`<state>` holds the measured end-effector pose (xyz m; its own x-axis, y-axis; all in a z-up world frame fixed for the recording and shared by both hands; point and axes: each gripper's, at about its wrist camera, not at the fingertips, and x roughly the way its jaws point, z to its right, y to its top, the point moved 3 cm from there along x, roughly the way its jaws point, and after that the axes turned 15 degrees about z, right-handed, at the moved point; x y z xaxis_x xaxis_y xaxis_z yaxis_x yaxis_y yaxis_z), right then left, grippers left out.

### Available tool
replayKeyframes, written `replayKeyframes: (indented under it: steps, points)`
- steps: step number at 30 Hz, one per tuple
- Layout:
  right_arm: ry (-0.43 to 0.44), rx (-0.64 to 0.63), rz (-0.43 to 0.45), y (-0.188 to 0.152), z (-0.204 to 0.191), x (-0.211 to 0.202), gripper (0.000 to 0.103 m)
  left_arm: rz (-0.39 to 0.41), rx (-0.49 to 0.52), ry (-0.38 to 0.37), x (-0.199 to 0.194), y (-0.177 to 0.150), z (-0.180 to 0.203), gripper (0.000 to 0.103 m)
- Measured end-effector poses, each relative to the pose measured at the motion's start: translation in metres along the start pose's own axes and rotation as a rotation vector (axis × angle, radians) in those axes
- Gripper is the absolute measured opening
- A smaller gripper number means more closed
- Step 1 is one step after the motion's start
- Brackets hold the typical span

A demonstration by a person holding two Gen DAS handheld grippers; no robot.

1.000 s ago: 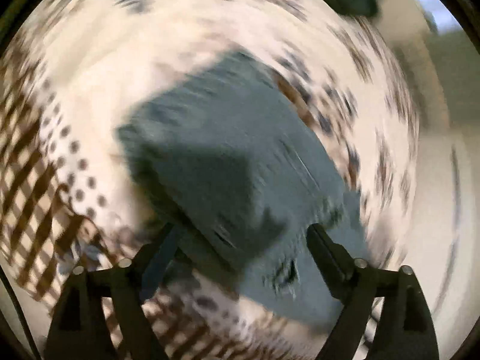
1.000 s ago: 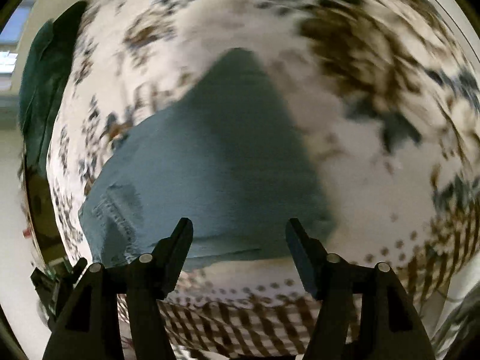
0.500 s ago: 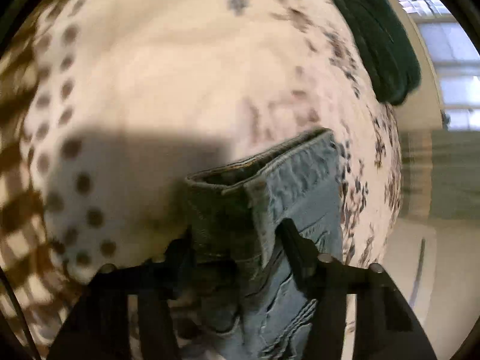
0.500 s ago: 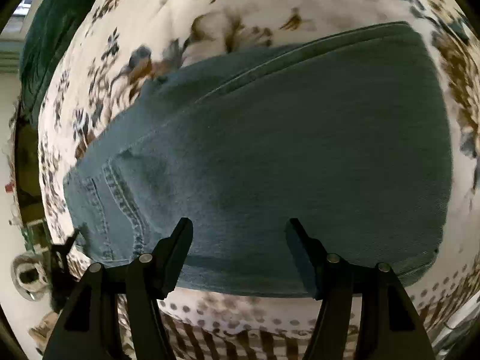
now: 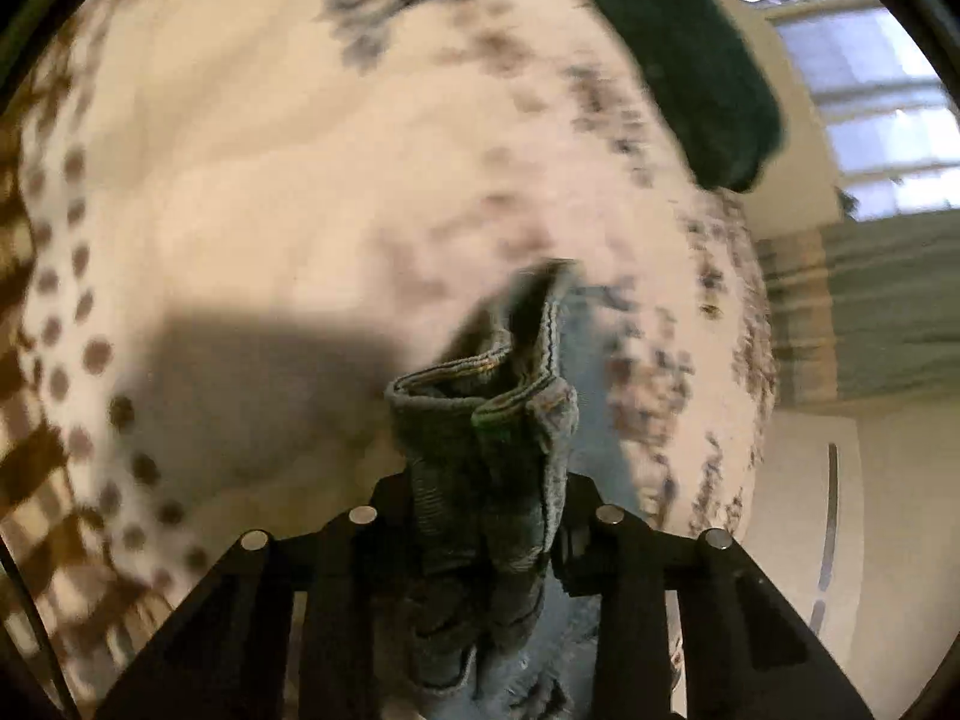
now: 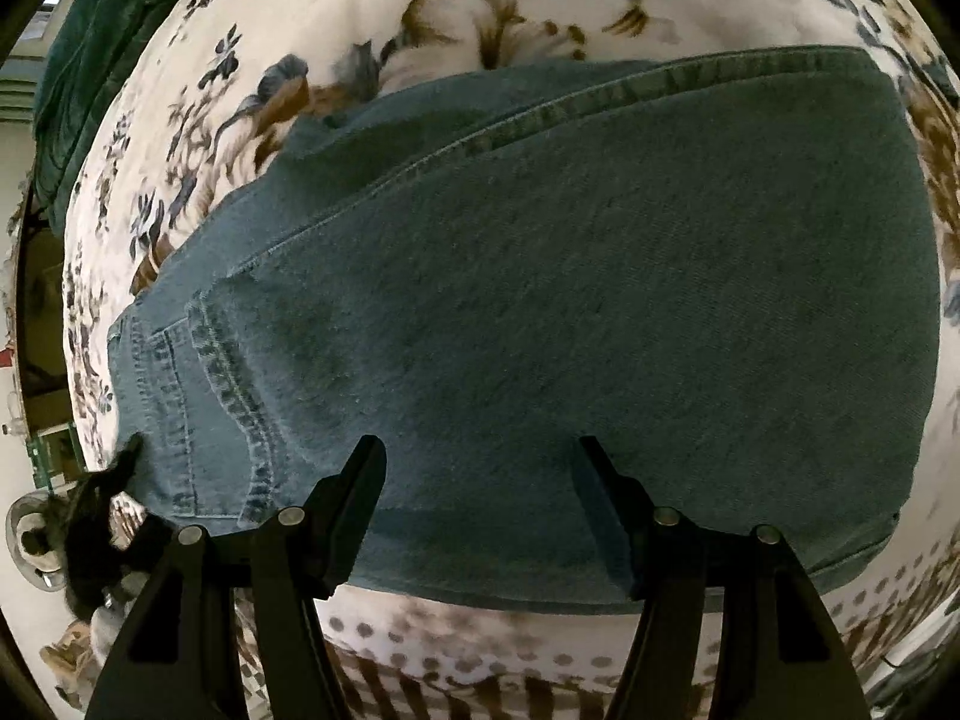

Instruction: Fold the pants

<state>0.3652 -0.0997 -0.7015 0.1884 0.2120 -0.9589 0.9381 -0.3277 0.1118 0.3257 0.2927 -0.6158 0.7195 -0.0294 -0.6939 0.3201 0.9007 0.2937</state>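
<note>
The jeans [image 6: 600, 312] lie spread flat on a bedspread [image 6: 456, 0], a soft cream cloth printed with blue and brown flowers, dots and a brown check band along its near edge. The denim is a faded blue-green with a coarse, grainy weave; a doubled seam runs along its far side, and a stitched back pocket [image 6: 180, 408] shows at the left end. A dark green blanket [image 6: 114, 42] is bunched at the far left corner of the bed. The right gripper [image 6: 477, 480] hovers low over the near edge of the jeans, pointing across them, its two black fingers spread wide apart with nothing between them. The left gripper [image 5: 489, 516] is clenched on a thick bunched fold of the jeans [image 5: 480, 450], the ribbed hem edges curling up out of the grip, raised off the bedspread [image 5: 270, 180]; the background there is blurred. In that view the green blanket [image 5: 690, 60] sits at the far right.
</note>
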Motion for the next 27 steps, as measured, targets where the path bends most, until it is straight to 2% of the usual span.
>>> replayKeyframes:
  steps: [2,5,6,9,11,12,13,15,18,20,22,25,27]
  points:
    - [0.002,0.002,0.01,0.001,0.006,-0.005,0.067,0.015,0.102,-0.047,-0.012,-0.006,0.039,0.026]
    - [0.011,0.026,0.023,0.003,0.02,-0.015,0.067,-0.001,0.259,-0.165,-0.037,-0.035,0.107,0.024]
    - [0.018,0.044,0.033,0.004,0.029,-0.022,0.067,-0.037,0.314,-0.224,-0.043,-0.055,0.135,0.024]
    - [0.019,0.103,0.065,0.007,0.063,-0.044,0.067,-0.119,0.451,-0.323,-0.046,-0.115,0.189,0.024]
    - [0.017,0.152,0.079,0.008,0.092,-0.058,0.067,-0.2,0.523,-0.353,-0.038,-0.169,0.208,0.023]
    - [0.012,0.17,0.082,0.008,0.104,-0.062,0.067,-0.254,0.572,-0.351,-0.026,-0.204,0.214,0.023]
    - [0.007,0.189,0.086,0.009,0.118,-0.067,0.067,-0.281,0.603,-0.341,-0.018,-0.224,0.214,0.023]
    - [-0.019,0.224,0.089,0.01,0.152,-0.076,0.067,-0.371,0.689,-0.288,0.012,-0.276,0.206,0.023]
    - [-0.026,0.242,0.086,0.016,0.187,-0.083,0.067,-0.456,0.78,-0.196,0.047,-0.313,0.185,0.023]
    - [-0.018,0.231,0.09,0.022,0.199,-0.087,0.067,-0.466,0.814,-0.186,0.054,-0.319,0.181,0.024]
    - [0.026,0.224,0.098,0.031,0.207,-0.092,0.067,-0.473,0.855,-0.181,0.052,-0.317,0.187,0.025]
    - [0.139,0.217,0.109,0.046,0.205,-0.094,0.067,-0.507,0.878,-0.178,0.036,-0.311,0.2,0.046]
    - [0.231,0.215,0.102,0.057,0.195,-0.092,0.067,-0.492,0.864,-0.193,0.017,-0.306,0.195,0.069]
